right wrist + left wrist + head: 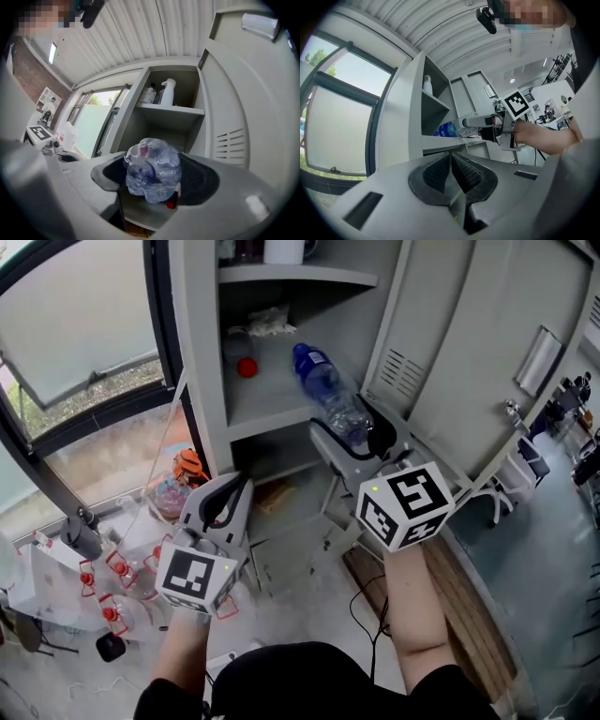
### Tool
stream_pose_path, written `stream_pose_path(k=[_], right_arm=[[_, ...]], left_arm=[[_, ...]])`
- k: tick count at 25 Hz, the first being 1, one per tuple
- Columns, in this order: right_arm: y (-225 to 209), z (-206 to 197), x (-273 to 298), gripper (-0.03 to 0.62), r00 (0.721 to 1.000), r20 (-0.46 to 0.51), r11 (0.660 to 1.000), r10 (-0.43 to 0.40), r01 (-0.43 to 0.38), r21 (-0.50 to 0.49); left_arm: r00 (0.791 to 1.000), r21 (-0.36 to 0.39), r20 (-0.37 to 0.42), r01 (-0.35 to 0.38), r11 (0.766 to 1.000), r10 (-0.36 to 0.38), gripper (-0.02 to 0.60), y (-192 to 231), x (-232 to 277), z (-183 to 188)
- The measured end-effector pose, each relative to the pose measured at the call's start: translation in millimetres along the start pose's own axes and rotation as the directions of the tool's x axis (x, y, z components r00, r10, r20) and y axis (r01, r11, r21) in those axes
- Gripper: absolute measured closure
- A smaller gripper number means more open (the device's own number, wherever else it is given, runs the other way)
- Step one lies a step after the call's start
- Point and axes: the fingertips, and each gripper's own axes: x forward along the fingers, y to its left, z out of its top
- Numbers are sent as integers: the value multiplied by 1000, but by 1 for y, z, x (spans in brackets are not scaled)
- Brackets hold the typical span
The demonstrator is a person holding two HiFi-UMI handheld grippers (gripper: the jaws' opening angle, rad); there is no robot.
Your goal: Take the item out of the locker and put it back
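A clear plastic water bottle (330, 395) with a blue cap end lies tilted over the front of the grey locker's middle shelf (272, 401). My right gripper (354, 432) is shut on its base; in the right gripper view the crumpled bottle (152, 168) fills the gap between both pads. The cap end points into the locker. My left gripper (228, 495) hangs lower, in front of the locker's bottom part, shut with nothing in it; its pads (461, 171) meet. From the left gripper view the bottle (449, 129) shows at the shelf edge.
A small red thing (247, 367) and crumpled plastic (267, 322) lie deeper on the shelf. A white bottle (168, 92) stands on the upper shelf. The open locker door (487, 352) hangs at the right. Red-capped bottles (103, 577) clutter the floor by the window at the left.
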Motion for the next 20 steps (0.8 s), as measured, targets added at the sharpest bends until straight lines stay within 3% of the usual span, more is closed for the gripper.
stream_pose_path(k=[13, 20], right_arm=[[-1, -2, -90, 287, 994, 103, 997, -45, 39, 63], [-1, -18, -129, 287, 991, 111, 994, -70, 60, 92]], left_arm=[[994, -77, -14, 103, 992, -104, 568, -51, 14, -6], [982, -33, -38, 183, 983, -184, 568, -83, 25, -26]])
